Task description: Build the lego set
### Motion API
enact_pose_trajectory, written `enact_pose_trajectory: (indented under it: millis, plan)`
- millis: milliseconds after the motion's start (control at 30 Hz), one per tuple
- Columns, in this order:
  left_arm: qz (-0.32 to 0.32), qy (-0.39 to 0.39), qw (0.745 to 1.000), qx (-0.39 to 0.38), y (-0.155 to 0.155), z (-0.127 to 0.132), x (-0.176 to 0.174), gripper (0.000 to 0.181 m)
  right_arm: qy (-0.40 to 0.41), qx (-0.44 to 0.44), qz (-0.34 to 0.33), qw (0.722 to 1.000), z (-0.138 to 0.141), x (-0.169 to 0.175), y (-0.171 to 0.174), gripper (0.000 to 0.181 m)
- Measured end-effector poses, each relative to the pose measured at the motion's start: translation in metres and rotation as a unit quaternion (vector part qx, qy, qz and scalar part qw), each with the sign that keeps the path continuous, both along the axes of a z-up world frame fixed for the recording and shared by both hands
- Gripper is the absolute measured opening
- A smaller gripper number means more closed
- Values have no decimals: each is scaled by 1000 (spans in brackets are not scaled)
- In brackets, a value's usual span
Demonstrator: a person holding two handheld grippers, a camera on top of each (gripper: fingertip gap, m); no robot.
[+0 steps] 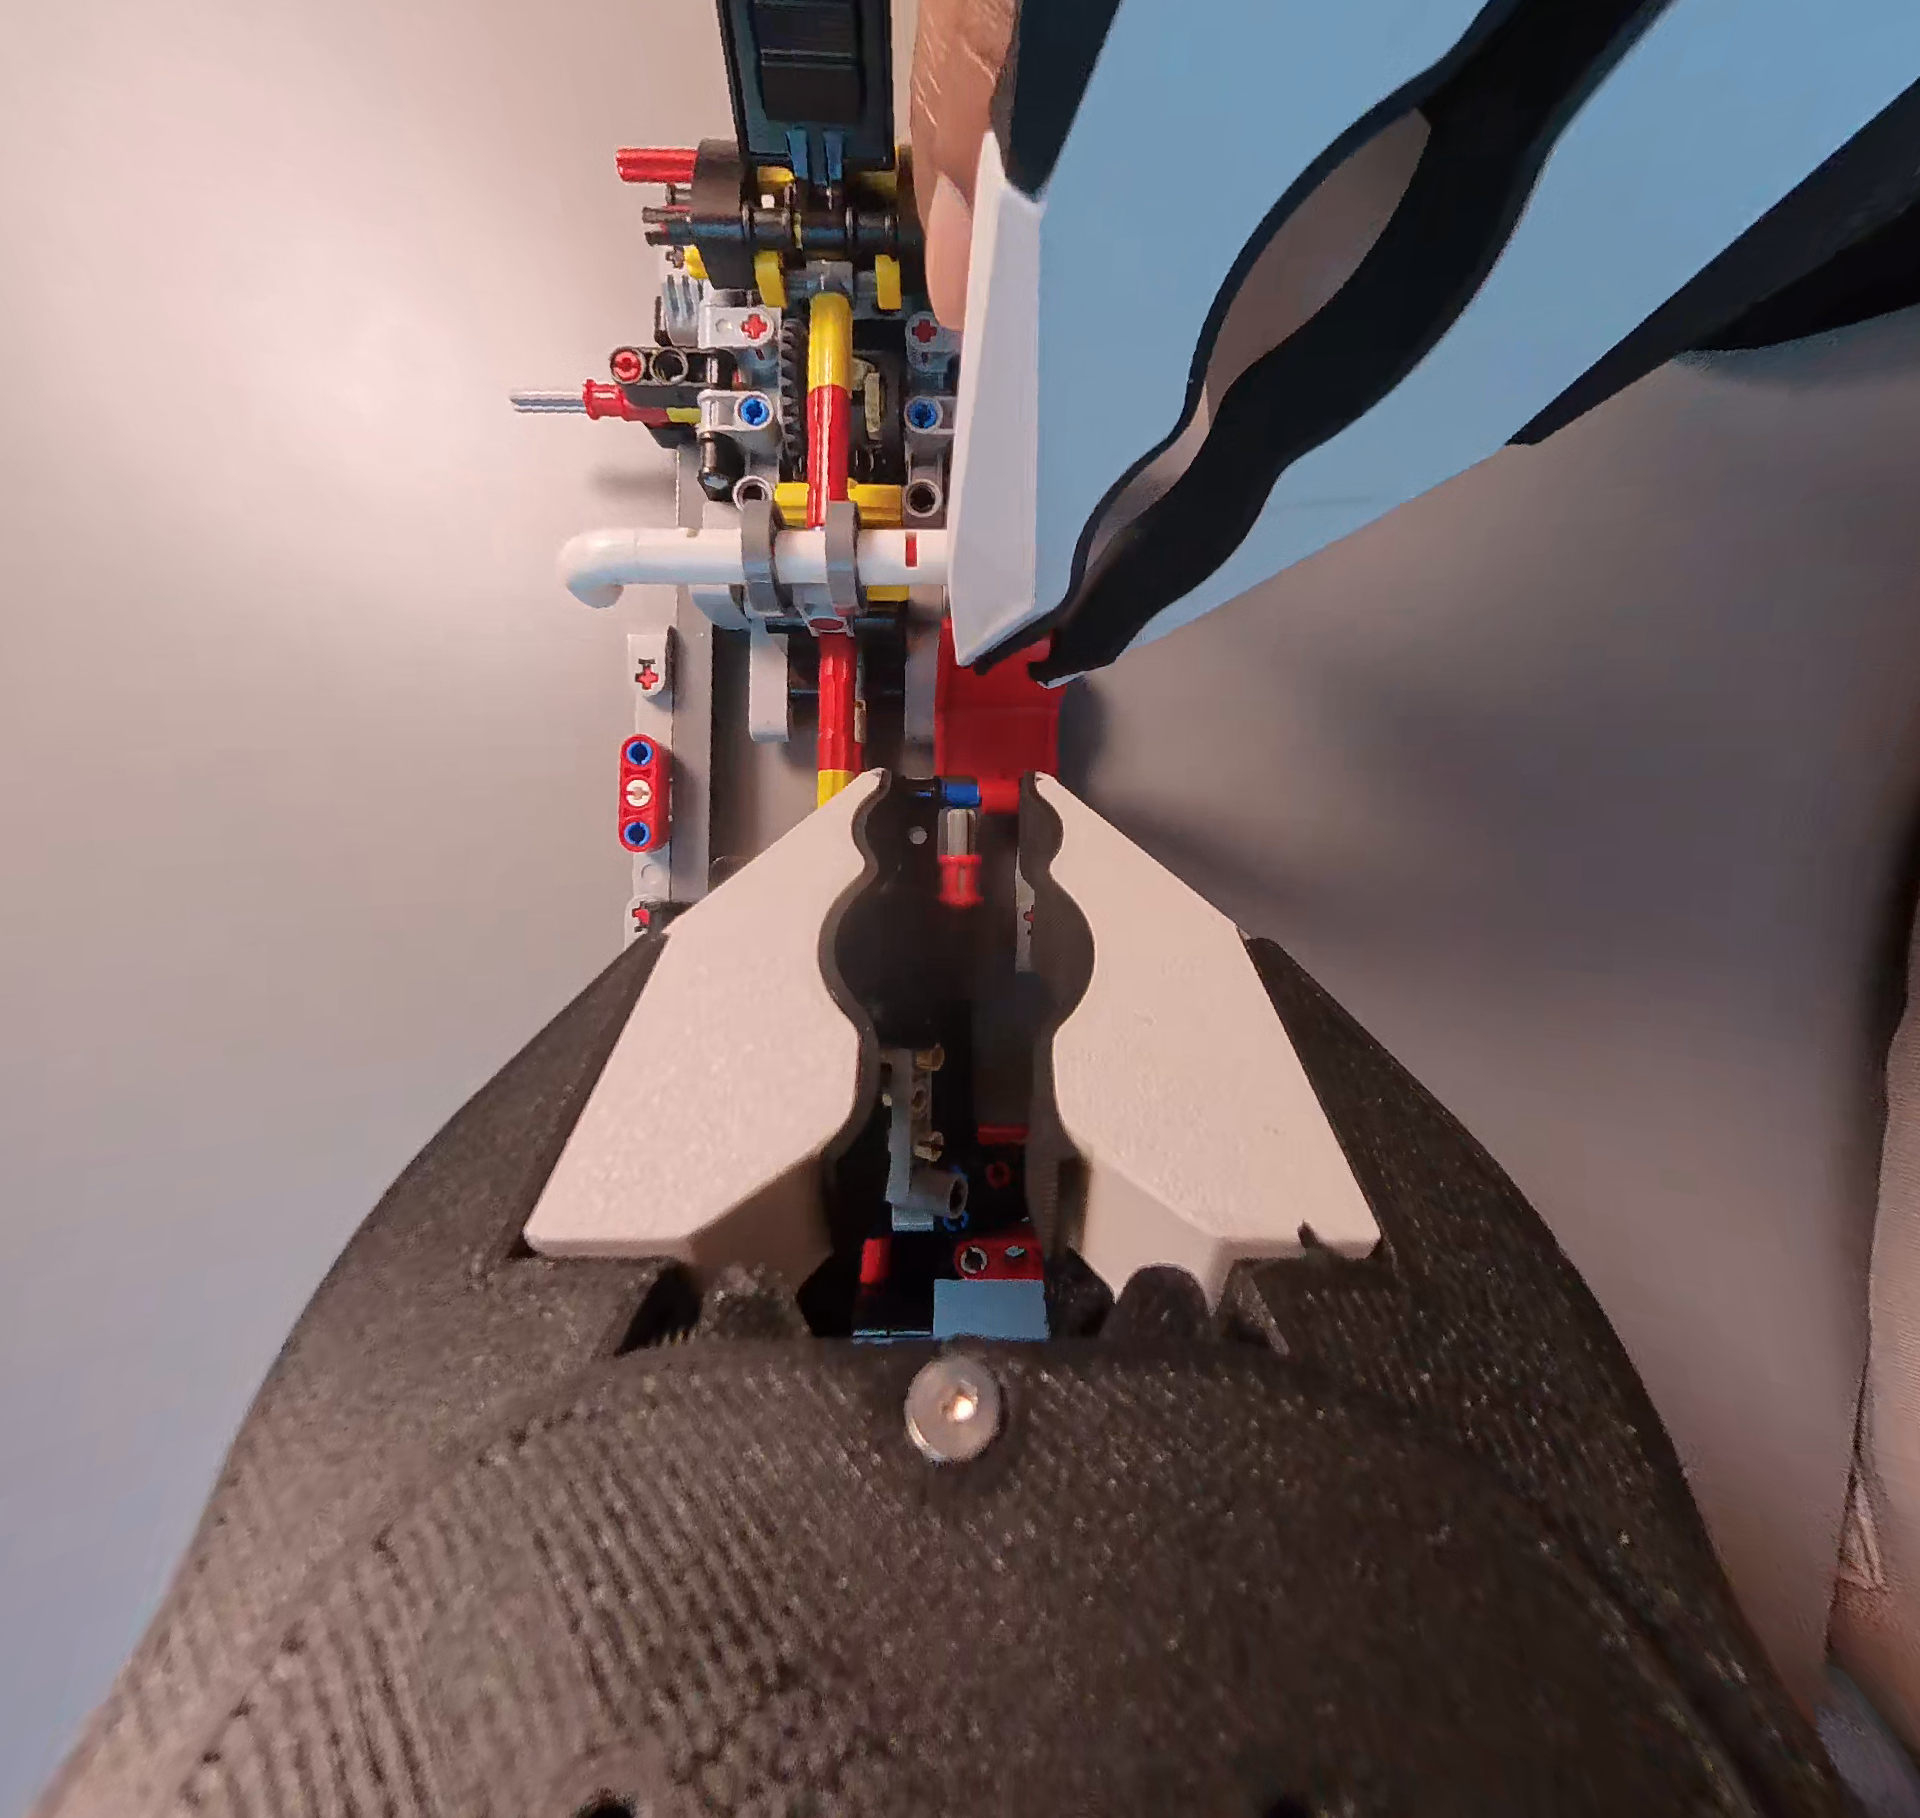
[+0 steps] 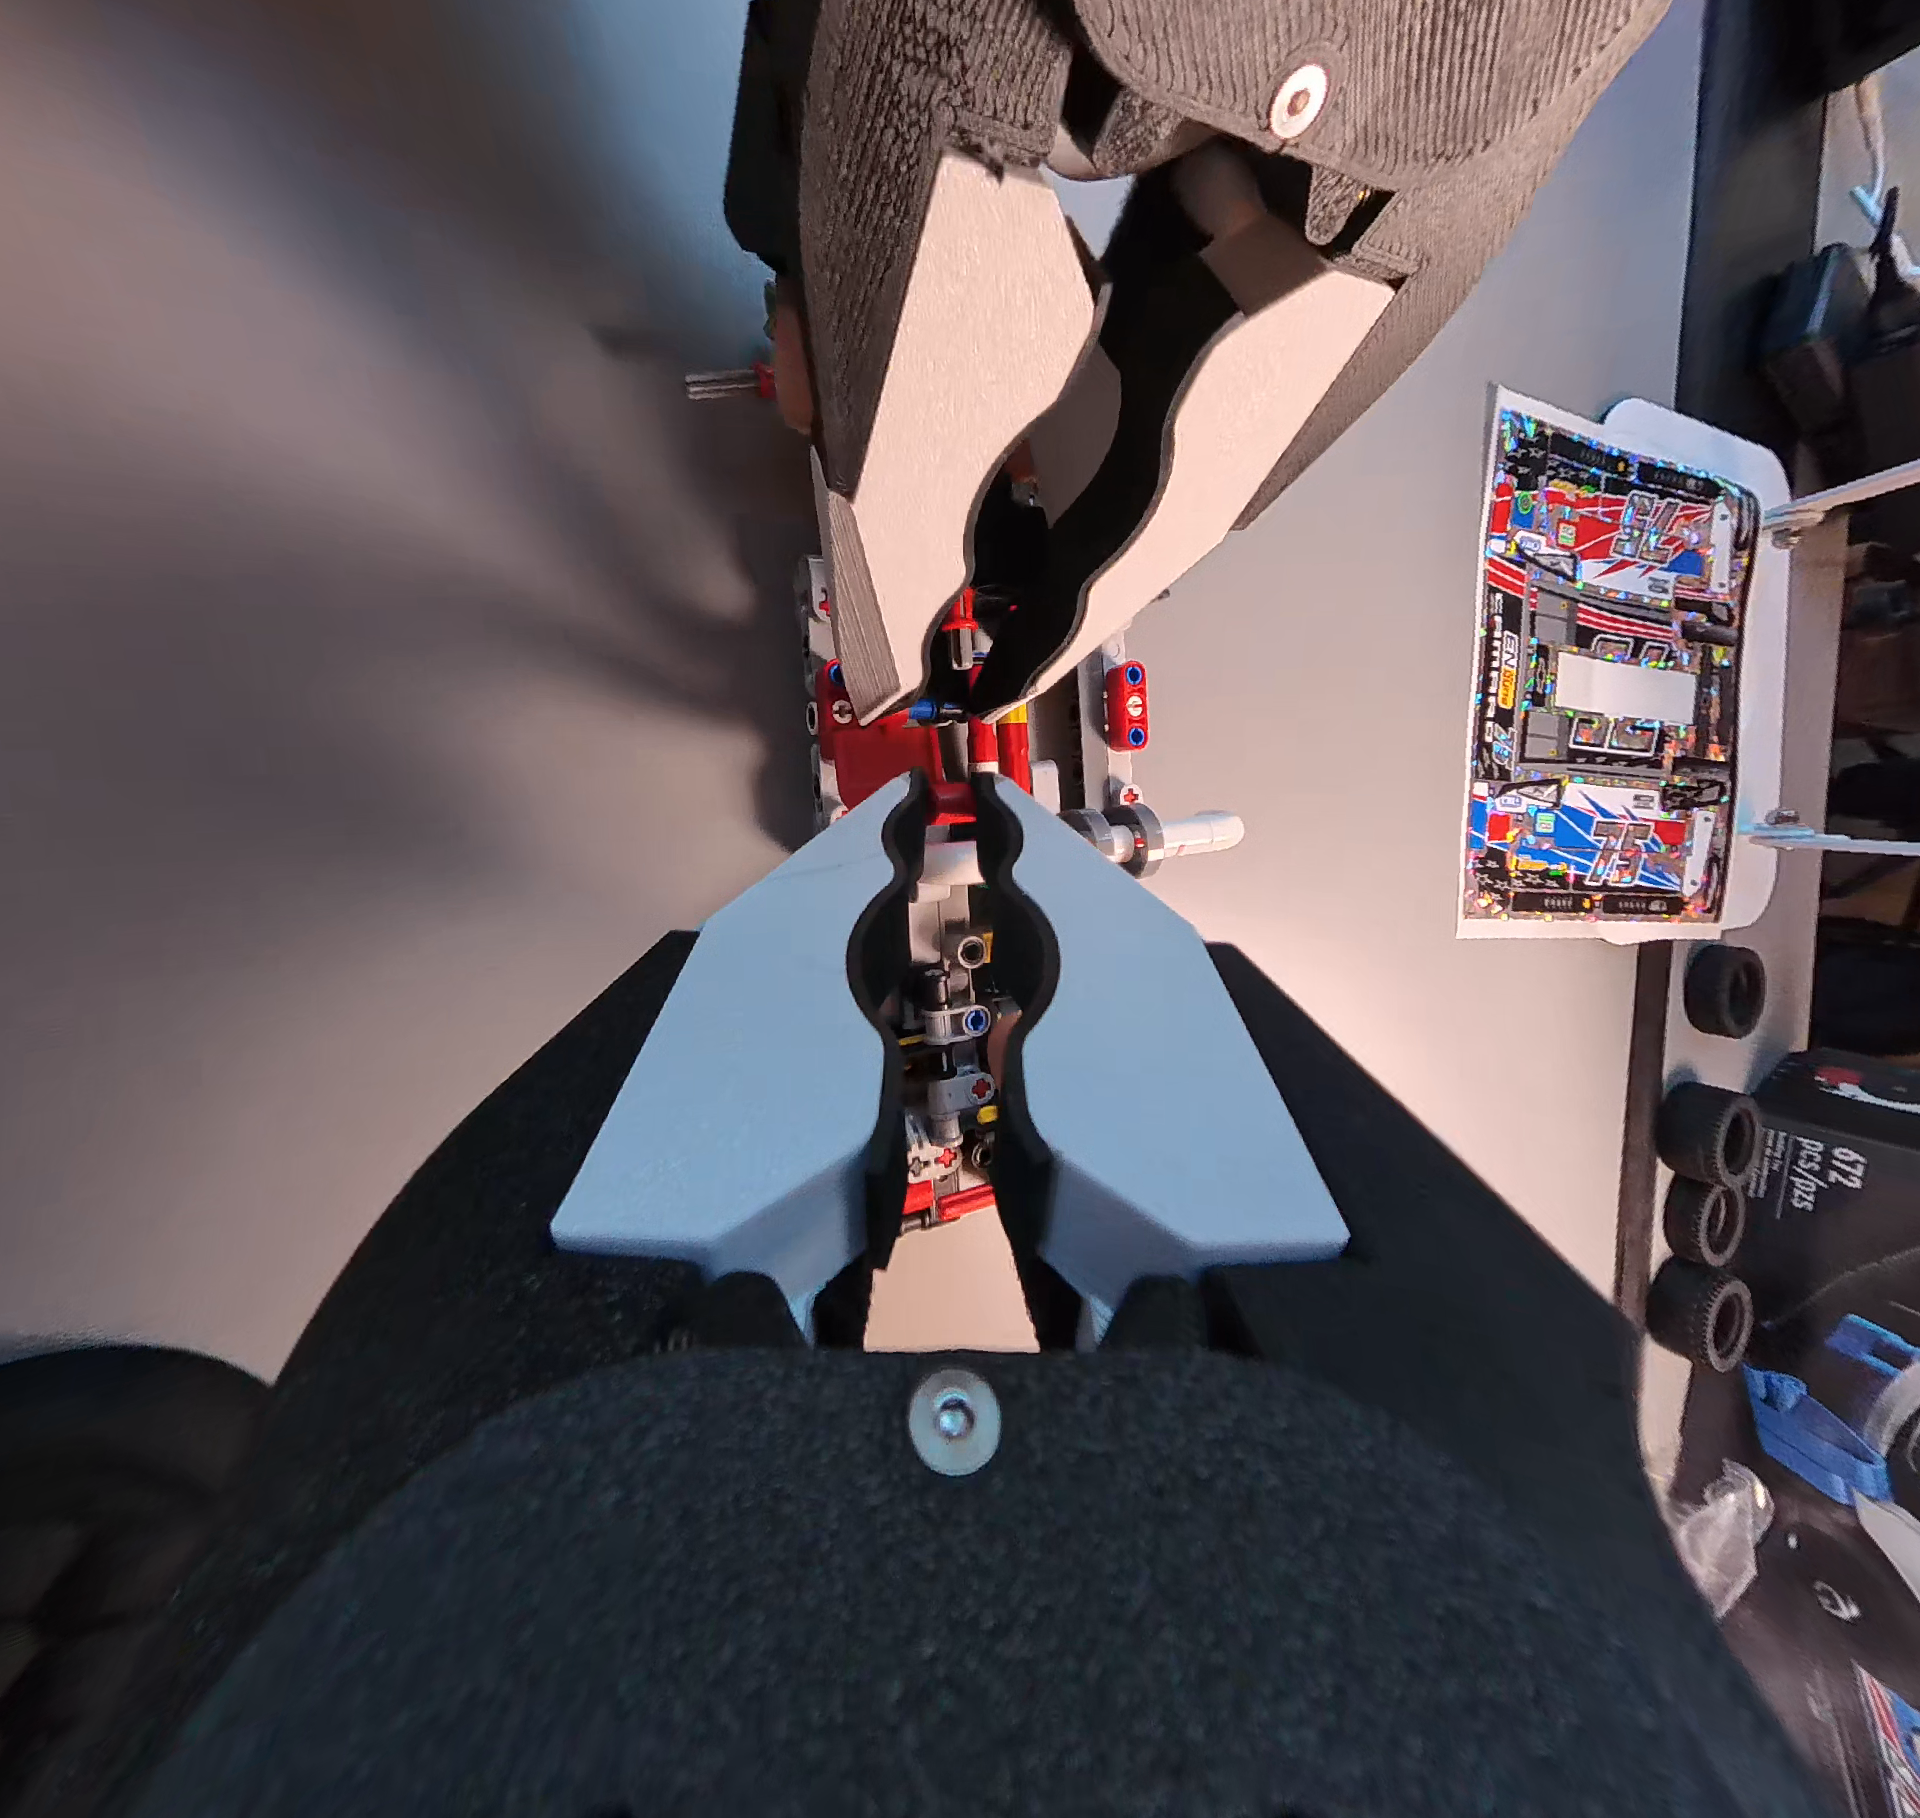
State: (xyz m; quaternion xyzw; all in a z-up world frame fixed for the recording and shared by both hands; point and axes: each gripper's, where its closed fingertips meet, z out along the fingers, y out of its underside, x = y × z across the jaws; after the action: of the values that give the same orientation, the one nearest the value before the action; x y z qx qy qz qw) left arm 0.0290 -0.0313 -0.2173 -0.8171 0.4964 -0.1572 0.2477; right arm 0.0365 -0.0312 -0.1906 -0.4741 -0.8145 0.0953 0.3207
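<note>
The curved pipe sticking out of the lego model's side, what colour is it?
White pipe, held by grey collars; clearest in the left wrist view.

Glossy plastic lego model; glittery sticker sheet; smooth matt table

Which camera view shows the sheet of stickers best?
The right wrist view. The sticker sheet lies whole and unobstructed on the table, right of the lego model. The left wrist view does not show it at all.
</note>
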Motion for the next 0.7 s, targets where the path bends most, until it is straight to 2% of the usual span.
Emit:
enact_pose_trajectory:
  millis: [367,533,600,700]
  plan:
    - [-22,32,999,31,3,-2,-2,13,44,21,3,999,0,-4,4,6]
    - [-18,21,999,36,4,0,-1,13,43,14,5,999,0,-4,5,6]
    - [-11,3,999,43,4,4,0,35,40,10,1,999,1,-4,6,6]
    - [-6,-50,997,53,-2,26,2,46,36,2,-7,999,1,-5,7,7]
